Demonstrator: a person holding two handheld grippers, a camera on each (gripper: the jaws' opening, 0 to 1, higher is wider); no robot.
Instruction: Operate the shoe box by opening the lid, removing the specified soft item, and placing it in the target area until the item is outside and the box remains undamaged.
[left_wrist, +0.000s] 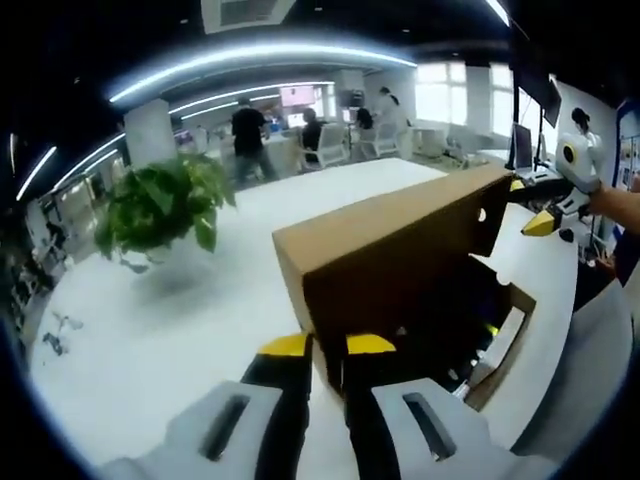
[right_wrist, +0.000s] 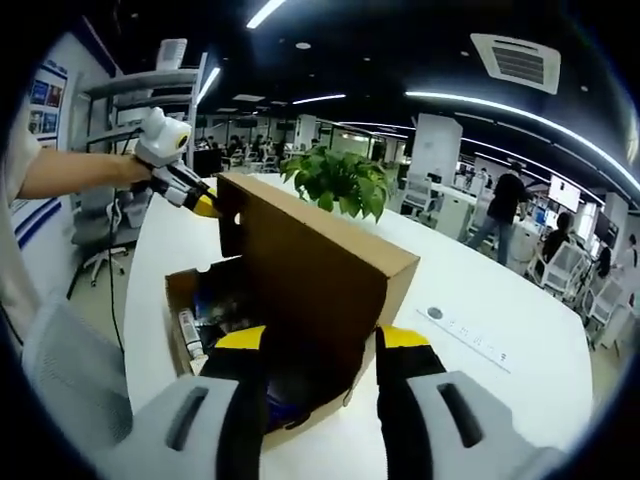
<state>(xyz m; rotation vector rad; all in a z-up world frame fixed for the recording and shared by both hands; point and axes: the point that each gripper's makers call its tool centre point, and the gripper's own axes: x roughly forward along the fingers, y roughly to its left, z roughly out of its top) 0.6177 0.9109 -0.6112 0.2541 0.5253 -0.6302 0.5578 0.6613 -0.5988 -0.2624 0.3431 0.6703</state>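
- No brand or label can be read on the shoe box (right_wrist: 176, 290). Its cardboard is plain brown, with a small round hole near one end of the lid (right_wrist: 310, 250).
- The posters (right_wrist: 45, 95) on the wall in the right gripper view carry print that is too small to read.
- The shoe box stands on a white table (left_wrist: 180, 330) with its lid raised on edge over the open tray.
- Inside the tray lie dark things, with a patch of blue and a small pale-and-yellow piece (right_wrist: 190, 332) against one wall. They are too shadowed to tell which is the soft item, but all of it sits in the box.
- In the left gripper view the tray's inside is dark, with a fleck of yellow (left_wrist: 490, 330).
- The left gripper (left_wrist: 327, 345) has its yellow-tipped jaws drawn close, pinching the lid's near corner. In the right gripper view it (right_wrist: 200, 200) sits at the lid's far corner, held by a person's hand.
- The right gripper (right_wrist: 322, 338) has its jaws spread wide on either side of the lid's near end. Whether they touch the cardboard cannot be told. In the left gripper view it (left_wrist: 535, 210) sits just beside the lid's far end.
- A potted plant (right_wrist: 340, 180) stands on the table beyond the box.
- A flat white strip (right_wrist: 465, 335) lies on the table, apart from the box.
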